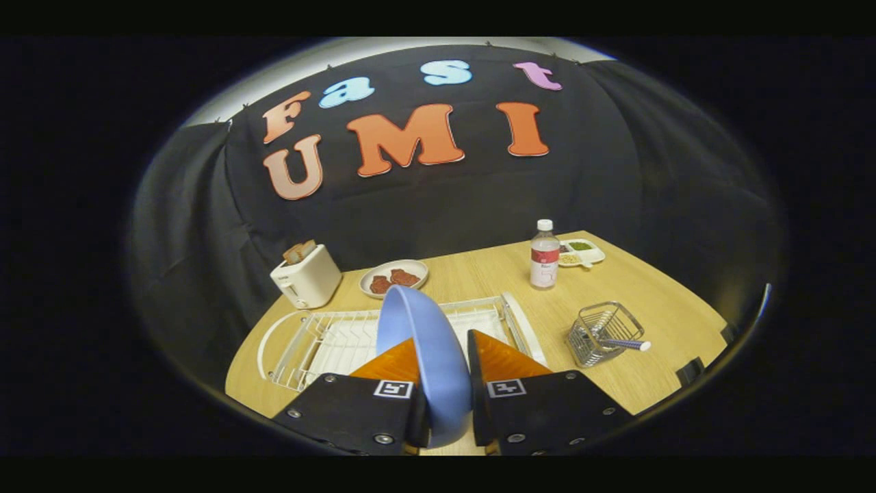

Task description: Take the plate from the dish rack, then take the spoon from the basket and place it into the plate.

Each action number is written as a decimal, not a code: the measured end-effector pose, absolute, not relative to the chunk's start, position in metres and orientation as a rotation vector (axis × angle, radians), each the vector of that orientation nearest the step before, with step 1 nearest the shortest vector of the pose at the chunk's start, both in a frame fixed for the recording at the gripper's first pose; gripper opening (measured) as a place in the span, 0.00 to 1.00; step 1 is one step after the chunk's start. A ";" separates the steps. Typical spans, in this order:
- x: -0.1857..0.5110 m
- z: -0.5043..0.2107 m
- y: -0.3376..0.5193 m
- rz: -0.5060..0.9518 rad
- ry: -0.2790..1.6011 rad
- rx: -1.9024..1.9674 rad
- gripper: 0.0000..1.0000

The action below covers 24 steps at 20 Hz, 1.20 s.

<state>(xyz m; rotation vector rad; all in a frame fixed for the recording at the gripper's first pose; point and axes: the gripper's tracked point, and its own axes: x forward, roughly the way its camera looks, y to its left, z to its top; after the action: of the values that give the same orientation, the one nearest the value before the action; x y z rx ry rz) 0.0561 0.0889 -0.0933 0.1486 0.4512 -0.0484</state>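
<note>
One blue plate (426, 349) clamped on edge between both jaws of the gripper (448, 366), above the dish rack (321, 339) near the tabletop's (650, 287) front edge; likely rigid, light, slippery, best gripped at the rim.

The plate (428, 356) stands between the fingers (397, 363), the dish rack (321, 342) beyond, the basket (602, 332) right of it.

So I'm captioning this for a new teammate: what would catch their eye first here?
The blue plate, standing on edge between the gripper fingers, which are shut on it, just above the white dish rack. Next, off to the right of the rack, the wire basket with a spoon poking out. Beyond the rack stands a toaster.
</note>
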 end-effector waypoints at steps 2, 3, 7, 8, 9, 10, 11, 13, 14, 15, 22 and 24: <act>0.039 -0.099 0.091 -0.014 0.471 0.205 0.25; 0.030 -0.103 0.091 -0.002 0.477 0.225 0.25; -0.001 -0.124 0.088 0.032 0.500 0.297 0.25; -0.007 -0.130 0.089 0.046 0.513 0.323 0.25; -0.014 -0.137 0.090 0.059 0.524 0.353 0.25; -0.020 -0.144 0.093 0.075 0.539 0.382 0.25; -0.026 -0.150 0.094 0.090 0.552 0.410 0.25; -0.036 -0.158 0.096 0.115 0.560 0.445 0.25; -0.039 -0.163 0.097 0.121 0.561 0.455 0.25; -0.042 -0.168 0.097 0.130 0.562 0.466 0.25; -0.054 -0.212 0.093 0.147 0.620 0.539 0.25; -0.056 -0.223 0.096 0.155 0.642 0.555 0.25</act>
<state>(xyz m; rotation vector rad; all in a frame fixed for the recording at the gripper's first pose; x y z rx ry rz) -0.0561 0.0960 -0.2231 0.5549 0.6415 0.1547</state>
